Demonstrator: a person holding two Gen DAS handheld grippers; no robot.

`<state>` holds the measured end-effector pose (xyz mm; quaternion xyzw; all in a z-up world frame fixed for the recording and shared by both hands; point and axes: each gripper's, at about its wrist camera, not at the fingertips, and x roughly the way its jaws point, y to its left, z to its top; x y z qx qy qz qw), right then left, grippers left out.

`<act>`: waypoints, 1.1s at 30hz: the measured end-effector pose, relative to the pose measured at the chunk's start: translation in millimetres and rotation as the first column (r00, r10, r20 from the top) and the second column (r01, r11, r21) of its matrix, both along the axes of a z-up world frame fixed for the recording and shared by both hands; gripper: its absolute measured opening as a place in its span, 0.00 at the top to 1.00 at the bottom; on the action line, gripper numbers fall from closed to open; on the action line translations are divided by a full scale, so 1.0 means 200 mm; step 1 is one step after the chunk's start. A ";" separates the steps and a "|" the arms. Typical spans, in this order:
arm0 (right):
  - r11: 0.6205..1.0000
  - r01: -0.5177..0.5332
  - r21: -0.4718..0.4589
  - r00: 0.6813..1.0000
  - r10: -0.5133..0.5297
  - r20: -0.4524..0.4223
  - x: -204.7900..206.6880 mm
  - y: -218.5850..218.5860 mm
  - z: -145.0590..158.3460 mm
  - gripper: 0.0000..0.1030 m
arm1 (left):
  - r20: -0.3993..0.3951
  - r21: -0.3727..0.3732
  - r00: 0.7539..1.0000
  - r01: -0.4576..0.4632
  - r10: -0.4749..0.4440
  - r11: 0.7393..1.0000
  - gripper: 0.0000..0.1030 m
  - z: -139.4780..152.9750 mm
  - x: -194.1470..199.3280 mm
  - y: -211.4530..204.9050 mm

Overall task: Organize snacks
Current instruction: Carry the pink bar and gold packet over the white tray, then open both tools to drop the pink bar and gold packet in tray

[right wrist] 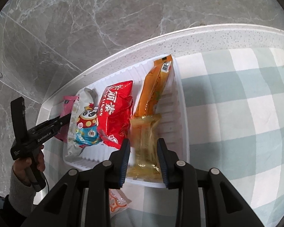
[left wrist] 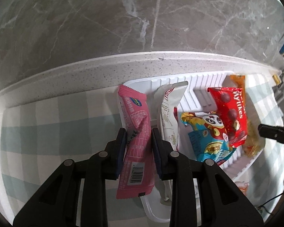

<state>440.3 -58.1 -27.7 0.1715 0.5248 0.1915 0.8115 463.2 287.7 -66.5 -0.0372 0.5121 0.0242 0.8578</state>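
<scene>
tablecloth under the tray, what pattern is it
A pale green and white check on the tablecloth, clearest in the right wrist view.

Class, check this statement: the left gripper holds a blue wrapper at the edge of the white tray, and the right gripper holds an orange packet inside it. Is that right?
Not quite: the wrapper in the left gripper is pink, not blue, as the left wrist view shows. The rest stands: it hangs at the edge of the white tray, and the right gripper holds the orange packet inside it.
</scene>
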 end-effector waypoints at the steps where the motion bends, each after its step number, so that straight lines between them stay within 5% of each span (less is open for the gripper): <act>1: 1.000 -0.002 -0.003 1.000 0.002 0.002 0.00 0.00 0.00 0.68 | 0.000 0.007 1.000 0.003 -0.003 1.000 0.75 0.00 0.00 -0.01; 33: 1.000 0.001 0.025 0.999 -0.002 0.037 -0.42 -0.09 0.15 0.61 | 0.054 -0.046 0.999 0.003 -0.001 0.999 0.75 0.20 -0.44 -0.06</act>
